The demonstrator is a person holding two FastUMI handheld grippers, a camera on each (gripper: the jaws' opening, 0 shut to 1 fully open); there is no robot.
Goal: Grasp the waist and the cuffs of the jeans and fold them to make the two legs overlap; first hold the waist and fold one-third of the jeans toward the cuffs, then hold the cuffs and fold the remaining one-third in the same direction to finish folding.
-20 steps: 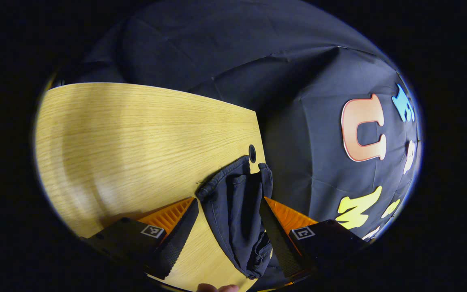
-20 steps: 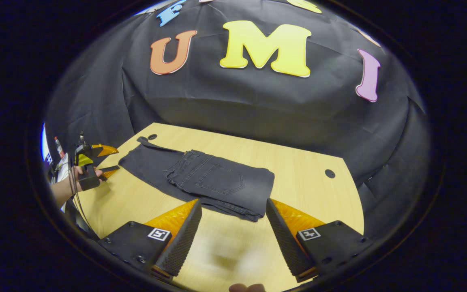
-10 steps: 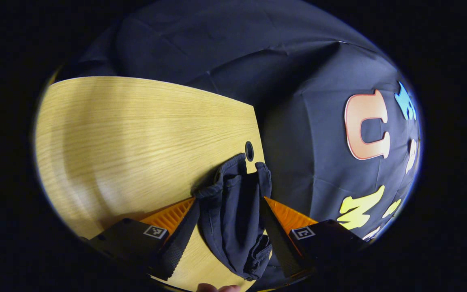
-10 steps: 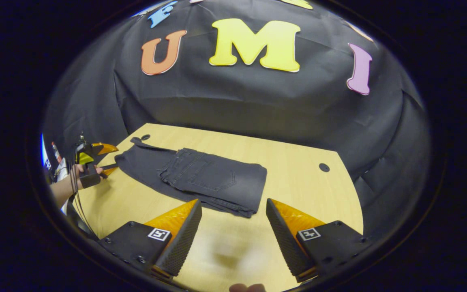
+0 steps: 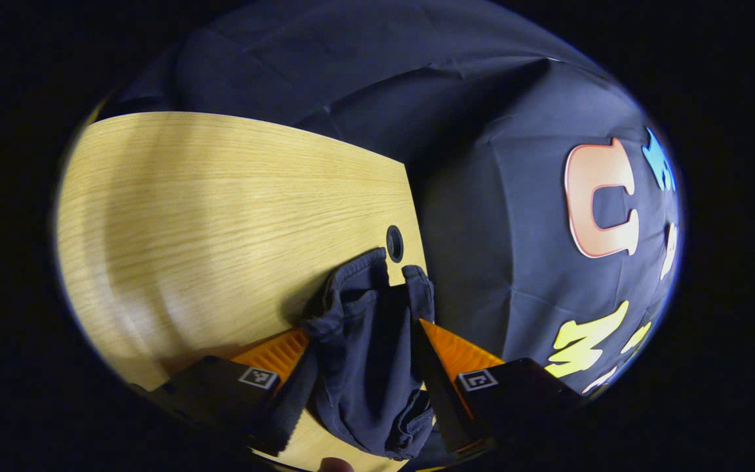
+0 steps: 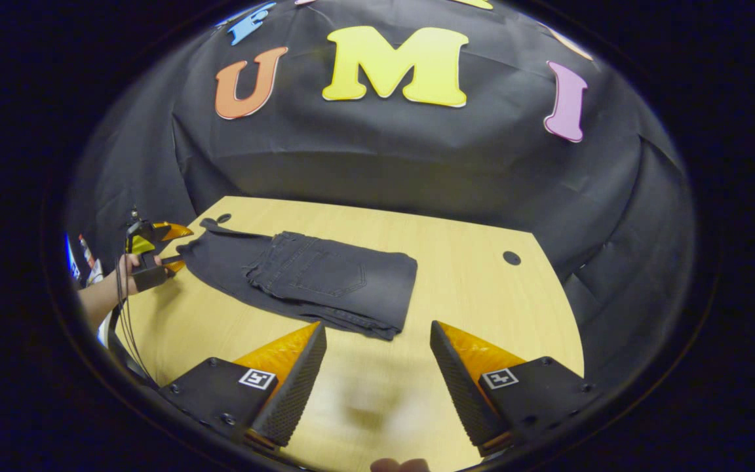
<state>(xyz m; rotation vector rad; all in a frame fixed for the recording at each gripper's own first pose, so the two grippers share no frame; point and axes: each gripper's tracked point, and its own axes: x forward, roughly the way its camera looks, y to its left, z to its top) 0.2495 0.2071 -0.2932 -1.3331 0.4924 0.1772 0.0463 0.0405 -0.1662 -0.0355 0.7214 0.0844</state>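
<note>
1. Left gripper [image 5: 364,387]: both fingers clamped on a bunched wad of dark denim, the cuff end of the jeans [image 5: 367,357]. Fabric fills the gap between the fingers and sticks out past the tips toward 12 o'clock.
2. Left gripper view: cuffs sit at the table [image 5: 220,210] corner, just below the round cable hole [image 5: 394,243].
3. Right gripper [image 6: 377,373]: fingers spread wide apart, nothing between them, hovering over bare tabletop.
4. Right gripper view: jeans [image 6: 312,278] lie flat on the table [image 6: 482,288] at 11 o'clock from the fingertips, waist part folded over the legs, back pocket facing up.
5. Same view, 9 o'clock edge: a hand [image 6: 130,267] holds the left gripper [image 6: 171,264] at the cuff end of the jeans.
</note>
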